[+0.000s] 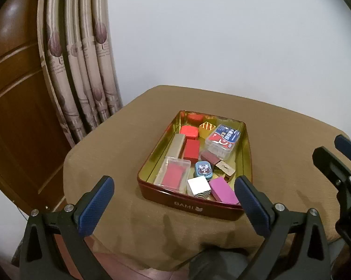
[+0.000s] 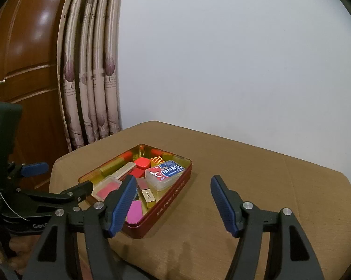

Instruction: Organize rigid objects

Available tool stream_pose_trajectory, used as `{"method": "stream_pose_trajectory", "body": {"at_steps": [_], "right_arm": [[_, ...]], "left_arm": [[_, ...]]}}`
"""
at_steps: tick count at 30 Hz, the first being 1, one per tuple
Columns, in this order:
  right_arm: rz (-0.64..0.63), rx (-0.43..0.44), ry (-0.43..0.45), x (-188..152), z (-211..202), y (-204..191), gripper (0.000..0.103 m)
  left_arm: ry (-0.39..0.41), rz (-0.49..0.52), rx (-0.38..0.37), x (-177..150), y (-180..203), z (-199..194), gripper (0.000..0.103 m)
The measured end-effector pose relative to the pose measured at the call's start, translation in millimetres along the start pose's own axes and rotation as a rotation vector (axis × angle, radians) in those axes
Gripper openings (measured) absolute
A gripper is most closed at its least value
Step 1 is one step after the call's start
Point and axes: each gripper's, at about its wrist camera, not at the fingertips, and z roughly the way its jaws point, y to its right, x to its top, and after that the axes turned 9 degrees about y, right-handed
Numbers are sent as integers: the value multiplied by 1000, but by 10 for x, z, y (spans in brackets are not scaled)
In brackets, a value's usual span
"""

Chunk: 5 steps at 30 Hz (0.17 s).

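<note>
A dark red tin [image 1: 189, 201] with a gold inside sits on the brown cloth, filled with several small boxes. Among them are a pink box [image 1: 222, 190], a silver cube [image 1: 198, 185], a blue oval tin [image 1: 203, 169], a clear case with a red card [image 1: 174, 173], a red box [image 1: 191, 149] and a clear card case [image 1: 223, 140]. My left gripper [image 1: 173, 180] hangs open and empty just before the tin's near wall. My right gripper [image 2: 173, 179] is open and empty too, to the right of the tin [image 2: 166, 200], over bare cloth.
The brown cloth-covered table [image 2: 257, 175] stretches to the right of the tin. A patterned curtain [image 1: 82, 70] and a wooden door [image 2: 28, 70] stand at the left, and a white wall is behind. A hand [image 2: 16, 252] holds the left gripper [image 2: 63, 177].
</note>
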Motion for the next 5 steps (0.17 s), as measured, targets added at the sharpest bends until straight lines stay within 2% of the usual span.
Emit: {"method": "stream_pose_trajectory", "body": {"at_steps": [5], "right_arm": [[-2, 3, 1, 17, -4, -24, 68]], "left_arm": [[-1, 2, -1, 15, 4, -11, 102]]}}
